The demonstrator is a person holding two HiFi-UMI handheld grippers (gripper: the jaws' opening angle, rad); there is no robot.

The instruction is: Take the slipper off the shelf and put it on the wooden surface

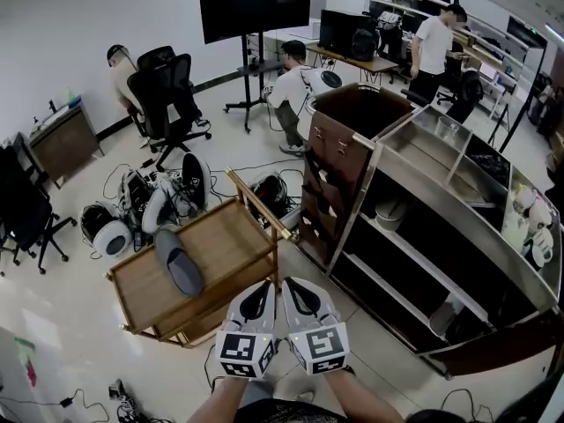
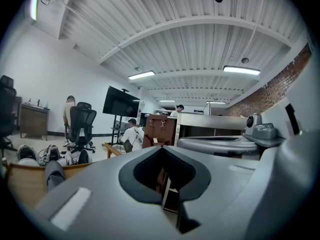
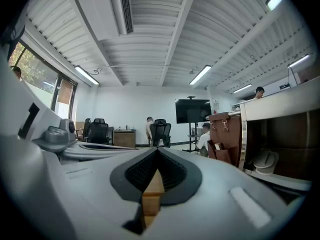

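A grey slipper (image 1: pixel 179 261) lies flat on the wooden cart top (image 1: pixel 231 234), left of centre; the left gripper view shows the same slipper (image 2: pixel 54 173) low at its left. My left gripper (image 1: pixel 263 287) and right gripper (image 1: pixel 293 285) are held side by side near the cart's front corner, to the right of the slipper and clear of it. Both have their jaws together with nothing between them, as the left gripper (image 2: pixel 162 150) and right gripper (image 3: pixel 157 152) show in their own views. The metal shelf (image 1: pixel 421 229) stands to the right.
A pale slipper-like thing (image 1: pixel 389 212) rests on a middle shelf board, also seen as a pale shape (image 3: pixel 263 160) in the right gripper view. A brown cabinet (image 1: pixel 339 139) stands against the shelf end. Helmets and cables (image 1: pixel 141 203) litter the floor behind the cart. People and office chairs are farther back.
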